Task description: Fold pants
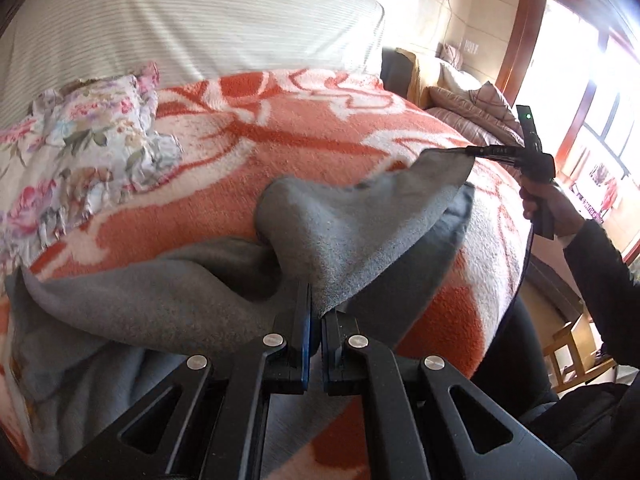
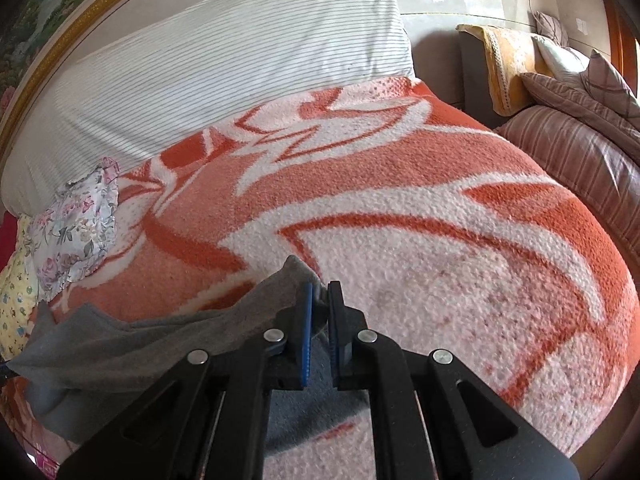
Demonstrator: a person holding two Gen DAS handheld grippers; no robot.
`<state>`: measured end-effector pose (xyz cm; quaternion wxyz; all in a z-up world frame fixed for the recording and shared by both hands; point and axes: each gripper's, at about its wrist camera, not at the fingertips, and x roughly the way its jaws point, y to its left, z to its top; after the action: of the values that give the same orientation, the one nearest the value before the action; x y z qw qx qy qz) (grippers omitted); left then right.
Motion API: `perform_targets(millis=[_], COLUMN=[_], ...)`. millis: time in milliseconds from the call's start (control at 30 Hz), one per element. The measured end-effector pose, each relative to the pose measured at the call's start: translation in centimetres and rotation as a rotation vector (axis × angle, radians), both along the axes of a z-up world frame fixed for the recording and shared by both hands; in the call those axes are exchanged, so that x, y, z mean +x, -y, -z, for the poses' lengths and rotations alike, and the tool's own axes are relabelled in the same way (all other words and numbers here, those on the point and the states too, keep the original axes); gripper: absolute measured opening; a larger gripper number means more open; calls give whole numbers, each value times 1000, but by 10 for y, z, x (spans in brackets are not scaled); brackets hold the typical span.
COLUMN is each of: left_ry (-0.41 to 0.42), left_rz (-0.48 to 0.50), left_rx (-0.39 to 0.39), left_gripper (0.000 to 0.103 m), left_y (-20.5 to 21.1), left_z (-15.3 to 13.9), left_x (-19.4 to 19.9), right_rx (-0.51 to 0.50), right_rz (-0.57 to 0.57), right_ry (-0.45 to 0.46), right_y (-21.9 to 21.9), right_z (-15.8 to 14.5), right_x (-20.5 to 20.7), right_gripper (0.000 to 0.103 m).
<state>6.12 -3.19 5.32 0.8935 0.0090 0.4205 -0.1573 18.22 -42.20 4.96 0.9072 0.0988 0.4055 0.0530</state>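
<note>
Grey fleece pants [image 1: 340, 220] lie partly lifted off an orange and white blanket [image 1: 280, 132] on a bed. My left gripper [image 1: 316, 308] is shut on one edge of the fabric at the near side. The right gripper [image 1: 474, 152], held by a person's hand [image 1: 548, 204], pinches the far corner, so the cloth hangs stretched between the two. In the right wrist view the right gripper [image 2: 320, 300] is shut on a grey fold, and the rest of the pants [image 2: 140, 344] trails down to the left over the blanket [image 2: 400, 200].
A crumpled floral cloth [image 1: 92, 136] lies at the blanket's left end. White striped bedding [image 1: 180, 28] rises behind. A sofa with striped cushions [image 2: 580, 140] stands to the right of the bed, and a wooden chair [image 1: 572, 348] stands on the floor beyond the bed's edge.
</note>
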Motion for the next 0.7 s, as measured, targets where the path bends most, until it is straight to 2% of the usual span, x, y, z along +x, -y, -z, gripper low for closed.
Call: perform_targets(millis=[100,233,367,467,533,567,600,667,700], left_ry=[-19,-26,-59,-102,-136,-146,-165,-163,-152], left_rz=[5,-12,-26,-37,-59,-72,-90,-101,-112], left_rx=[27,-12,-49,-37,-27,-17,-16,-48,-59], left_gripper=[2,2,2,3,3,8,10,19,24], left_y=[14,15,17,22,23,22,19,13,8], left_z=[18,25,44,70,85,90,92,87,82], left_x=[-11,-19,-18,-14,-13,-13,-13,-16,-18], right_rx=[1,24,-31,-65,-74,-70,-69,-63,-55], right_rz=[27,56,57,79,87,88,91,86,76], right_ry=[-32,-36,-84,-123,-127,-125,-121,-75,-60], right_y=[5,12,6,1,-2,-4,-6,-12,-15], right_z=[19,27,40,51,48,45,41,28,22], right_x=[-8,-18,-17,-16,-18,-20,-22,-31,-35], right_gripper=[8,8,8,10,19,33,53,66,66])
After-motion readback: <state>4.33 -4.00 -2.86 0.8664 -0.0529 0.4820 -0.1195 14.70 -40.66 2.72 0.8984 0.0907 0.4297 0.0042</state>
